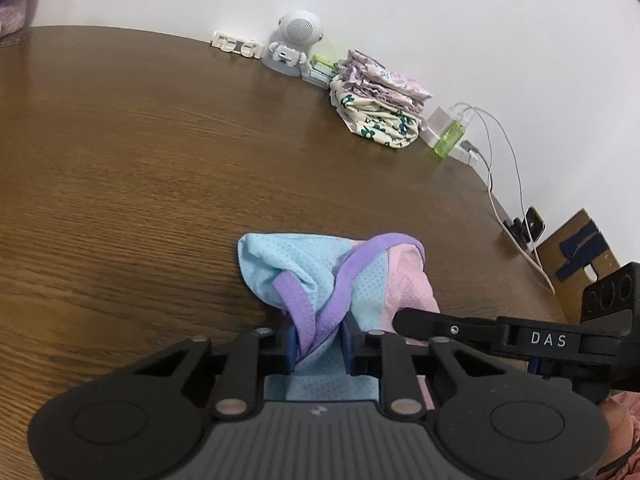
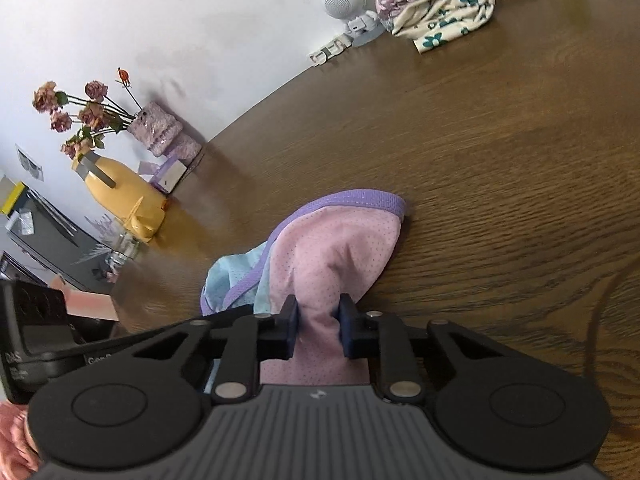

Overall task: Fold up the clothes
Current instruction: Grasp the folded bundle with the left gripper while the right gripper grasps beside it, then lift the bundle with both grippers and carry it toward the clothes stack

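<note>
Both grippers had hold of one small garment point(image 1: 320, 276), a mesh piece in pale blue and pink with purple binding, bunched up near the table's point(image 1: 140, 160) front edge. The left gripper point(image 1: 319, 338) was clenched on the blue side, its fingers point(image 1: 291, 346) nearly together with a purple-trimmed fold pinched between them. The right gripper point(image 2: 319, 330) gripped the pink side just as tightly, a gather of pink cloth squeezed between its jaws. The two tools sat close beside each other, so the cloth between them hung slack and crumpled, its far part resting on the wood.

To my eye this was a fold in hand, but one look could not settle whether the piece was being drawn out flat or its halves were being brought together. Either way the grips needed to stay firm, since thin, slippery mesh like that could slide free.

At the table's back edge, against the wall, a stack of folded clothes point(image 1: 378, 104) lay beside a small white robot-shaped speaker point(image 1: 294, 42), well apart from the garment.
</note>
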A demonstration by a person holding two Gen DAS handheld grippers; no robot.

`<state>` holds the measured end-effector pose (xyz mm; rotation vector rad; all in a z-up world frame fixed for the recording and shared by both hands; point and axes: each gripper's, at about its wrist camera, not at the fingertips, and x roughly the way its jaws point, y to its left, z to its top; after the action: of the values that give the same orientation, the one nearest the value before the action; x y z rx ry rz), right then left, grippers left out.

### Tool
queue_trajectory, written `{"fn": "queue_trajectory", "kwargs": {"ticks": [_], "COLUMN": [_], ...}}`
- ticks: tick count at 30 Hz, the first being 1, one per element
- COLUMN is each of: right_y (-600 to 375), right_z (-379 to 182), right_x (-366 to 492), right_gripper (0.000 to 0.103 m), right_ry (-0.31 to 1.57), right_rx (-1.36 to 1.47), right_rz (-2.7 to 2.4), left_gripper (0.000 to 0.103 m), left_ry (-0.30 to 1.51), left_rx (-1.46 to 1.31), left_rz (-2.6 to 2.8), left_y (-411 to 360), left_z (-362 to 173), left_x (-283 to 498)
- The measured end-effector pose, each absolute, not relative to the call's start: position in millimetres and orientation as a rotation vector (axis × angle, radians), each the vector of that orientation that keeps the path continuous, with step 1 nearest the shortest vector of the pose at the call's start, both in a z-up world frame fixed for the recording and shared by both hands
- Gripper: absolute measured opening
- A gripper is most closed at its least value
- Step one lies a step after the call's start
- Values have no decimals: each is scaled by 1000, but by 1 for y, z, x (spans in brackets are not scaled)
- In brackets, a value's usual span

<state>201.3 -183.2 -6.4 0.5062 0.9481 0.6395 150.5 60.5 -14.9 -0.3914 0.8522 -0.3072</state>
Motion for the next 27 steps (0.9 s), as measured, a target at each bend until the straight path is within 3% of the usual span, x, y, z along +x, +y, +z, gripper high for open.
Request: {"fn": "queue_trajectory", "kwargs": {"ticks": [16, 27], "right_y": [-203, -229], "right_z": [47, 130], "right_x": [213, 258], "right_gripper": [17, 17], "right_ry": [828, 658], "right_rx": [513, 494], "right_rz": [660, 650], "left_gripper": [13, 13], "left_ry": [668, 514], "left_rx": [-375, -309], "left_rz": [-385, -418], "left_y": [38, 8], "left_z": [49, 120], "left_x": [170, 218]}}
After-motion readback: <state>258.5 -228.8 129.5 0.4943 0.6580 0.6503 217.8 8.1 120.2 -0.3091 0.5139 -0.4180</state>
